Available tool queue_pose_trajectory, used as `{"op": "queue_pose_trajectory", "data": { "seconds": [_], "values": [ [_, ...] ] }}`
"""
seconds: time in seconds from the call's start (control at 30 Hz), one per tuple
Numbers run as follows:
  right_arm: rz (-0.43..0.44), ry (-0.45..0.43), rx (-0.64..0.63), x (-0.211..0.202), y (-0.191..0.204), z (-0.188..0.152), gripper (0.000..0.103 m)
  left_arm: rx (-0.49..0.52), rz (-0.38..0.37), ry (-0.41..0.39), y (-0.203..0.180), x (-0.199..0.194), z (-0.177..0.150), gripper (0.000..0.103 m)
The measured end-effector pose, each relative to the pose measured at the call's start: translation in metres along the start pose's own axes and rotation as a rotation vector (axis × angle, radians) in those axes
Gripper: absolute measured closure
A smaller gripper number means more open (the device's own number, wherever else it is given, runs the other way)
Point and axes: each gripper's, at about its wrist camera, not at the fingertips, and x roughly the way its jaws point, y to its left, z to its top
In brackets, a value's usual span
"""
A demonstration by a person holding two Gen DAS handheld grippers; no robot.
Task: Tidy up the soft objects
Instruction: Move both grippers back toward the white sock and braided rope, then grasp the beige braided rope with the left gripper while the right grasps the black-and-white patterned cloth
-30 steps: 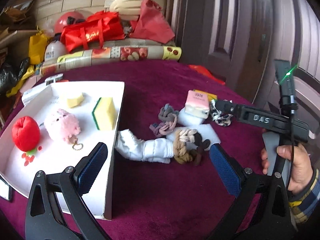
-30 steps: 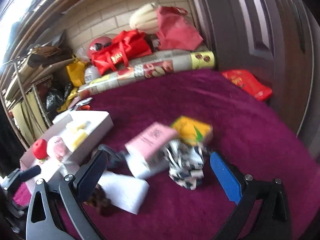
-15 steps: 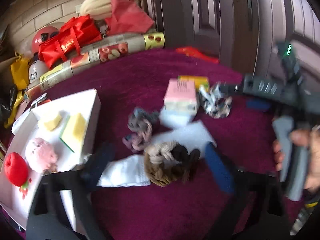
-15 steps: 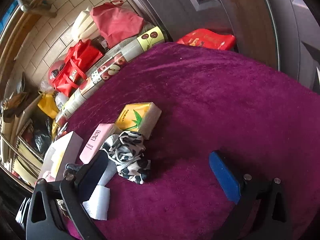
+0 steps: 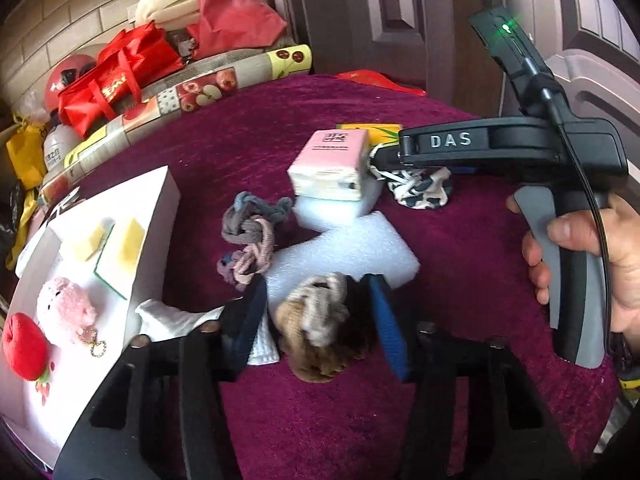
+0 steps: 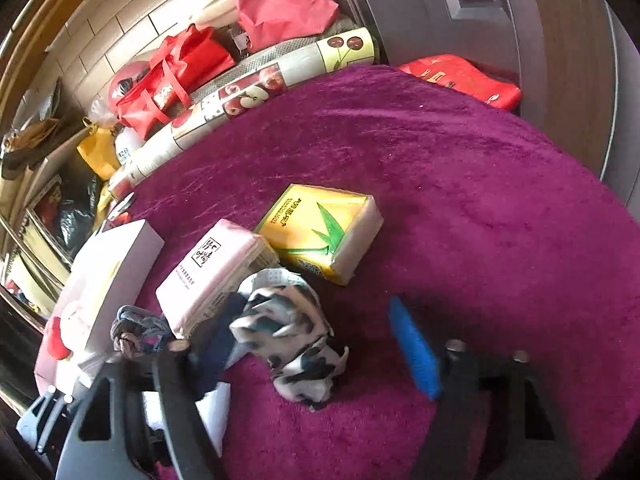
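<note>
My left gripper point(image 5: 318, 320) is open, its jaws on either side of a brown and beige braided scrunchie point(image 5: 320, 320) that lies on the purple cloth. A white sock point(image 5: 176, 318) lies under its left finger. My right gripper point(image 6: 320, 344) is open around a black and white spotted scrunchie point(image 6: 296, 340); it also shows in the left wrist view point(image 5: 420, 188). A white box point(image 5: 132, 184) at the left holds a red plush apple point(image 5: 24, 348), a pink plush pig point(image 5: 64, 312) and two yellow sponges point(image 5: 124, 240).
A grey-pink braided scrunchie point(image 5: 248, 236), white foam pieces point(image 5: 348, 248), a pink tissue pack point(image 5: 330, 164) and a yellow tissue pack point(image 6: 320, 232) lie in the middle. Red bags point(image 5: 116, 76) and a fruit-print roll point(image 5: 192, 92) line the back wall. A door point(image 5: 400, 20) stands behind the table.
My left gripper has dropped forward over the brown scrunchie and its jaws have narrowed around it. My right gripper has come down around the spotted scrunchie.
</note>
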Motion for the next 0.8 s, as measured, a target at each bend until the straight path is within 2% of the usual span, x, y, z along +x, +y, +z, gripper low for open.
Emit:
{"op": "queue_pose_trajectory", "data": {
  "seconds": [0.03,0.07,0.13,0.27,0.47,0.6,0.8],
  "values": [
    [0.012,-0.002,0.003,-0.001,0.0,0.0,0.058,0.006,-0.01,-0.005,-0.001,-0.001,0.0,0.069],
    [0.028,-0.003,0.001,-0.002,0.0,-0.001,0.074,0.008,-0.013,-0.011,-0.001,-0.002,0.0,0.072],
    [0.055,0.0,-0.019,-0.003,0.003,-0.003,0.075,-0.005,-0.014,-0.033,0.001,-0.006,-0.001,0.083],
    [0.054,-0.075,-0.042,-0.019,0.009,-0.005,0.076,-0.061,-0.009,-0.1,0.011,-0.019,-0.002,0.084],
    [0.041,-0.261,-0.016,-0.051,0.006,-0.011,0.076,-0.074,0.027,-0.318,0.013,-0.062,-0.012,0.084],
    [0.03,-0.363,-0.03,-0.068,0.01,-0.016,0.076,-0.087,0.031,-0.342,0.018,-0.067,-0.013,0.084],
    [0.009,-0.405,-0.101,-0.072,0.025,-0.016,0.076,-0.144,0.043,-0.365,0.028,-0.071,-0.017,0.084]
  ]
}}
